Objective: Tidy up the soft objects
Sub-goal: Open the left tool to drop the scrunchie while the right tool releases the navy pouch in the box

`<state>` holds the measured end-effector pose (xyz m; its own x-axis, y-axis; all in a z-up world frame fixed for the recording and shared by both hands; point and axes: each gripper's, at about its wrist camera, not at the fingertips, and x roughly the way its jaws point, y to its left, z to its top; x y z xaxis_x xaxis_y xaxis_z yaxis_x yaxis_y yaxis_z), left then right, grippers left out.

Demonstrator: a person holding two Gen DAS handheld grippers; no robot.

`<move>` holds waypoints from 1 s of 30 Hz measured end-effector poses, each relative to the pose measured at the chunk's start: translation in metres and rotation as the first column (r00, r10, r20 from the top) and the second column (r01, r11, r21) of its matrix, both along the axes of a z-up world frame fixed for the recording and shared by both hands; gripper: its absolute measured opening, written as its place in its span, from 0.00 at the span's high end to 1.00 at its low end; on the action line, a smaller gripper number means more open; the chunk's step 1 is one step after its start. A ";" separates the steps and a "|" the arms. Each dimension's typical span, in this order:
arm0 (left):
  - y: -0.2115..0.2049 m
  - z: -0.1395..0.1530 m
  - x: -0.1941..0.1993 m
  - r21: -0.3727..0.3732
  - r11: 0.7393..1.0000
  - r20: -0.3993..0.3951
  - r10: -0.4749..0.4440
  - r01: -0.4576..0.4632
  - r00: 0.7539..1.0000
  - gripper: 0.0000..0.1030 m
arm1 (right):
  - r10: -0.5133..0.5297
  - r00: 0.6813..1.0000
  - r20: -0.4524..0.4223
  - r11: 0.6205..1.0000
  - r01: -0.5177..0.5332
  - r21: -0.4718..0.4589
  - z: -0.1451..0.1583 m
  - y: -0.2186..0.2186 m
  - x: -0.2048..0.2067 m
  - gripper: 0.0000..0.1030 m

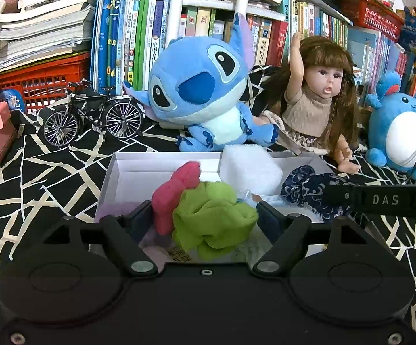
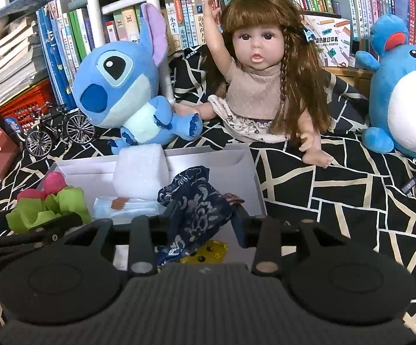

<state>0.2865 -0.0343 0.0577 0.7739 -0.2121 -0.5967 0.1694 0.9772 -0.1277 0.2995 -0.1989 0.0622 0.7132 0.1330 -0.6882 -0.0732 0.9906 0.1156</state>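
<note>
Already both cloths hang over the box (image 1: 113, 172) — left gripper (image 1: 205, 215) clamps green cloth (image 1: 213, 218) near-left, right gripper (image 2: 205, 218) clamps blue cloth (image 2: 196, 201) near-right.

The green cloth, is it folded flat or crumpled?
Crumpled: the green cloth bunches in loose lumps between the left gripper's fingers, above the white box.

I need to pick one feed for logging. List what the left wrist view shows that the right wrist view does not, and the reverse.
Only the left wrist view shows the left gripper shut on the green cloth from behind.

Only the right wrist view shows a yellow item low in the white box, and the right gripper shut on the navy patterned cloth.

Both show the pink cloth, foam block, Stitch plush and doll.
</note>
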 end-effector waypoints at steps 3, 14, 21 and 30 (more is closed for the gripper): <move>0.002 0.004 -0.003 -0.007 1.000 0.006 0.002 -0.002 1.000 0.21 | 0.004 1.000 0.004 1.000 -0.004 0.003 0.001 -0.001 -0.002 0.41; 0.004 0.011 -0.012 -0.001 1.000 0.026 0.012 -0.012 1.000 0.18 | 0.014 1.000 0.021 1.000 -0.014 0.003 0.006 -0.004 -0.011 0.39; 0.006 0.012 -0.016 0.009 1.000 0.031 0.013 -0.013 0.999 0.17 | 0.017 0.999 0.029 1.000 -0.017 -0.004 0.006 -0.005 -0.015 0.37; 0.008 0.014 -0.023 0.005 1.000 0.030 0.015 -0.015 0.999 0.17 | 0.046 0.997 0.060 0.999 -0.045 -0.019 0.011 -0.003 -0.026 0.32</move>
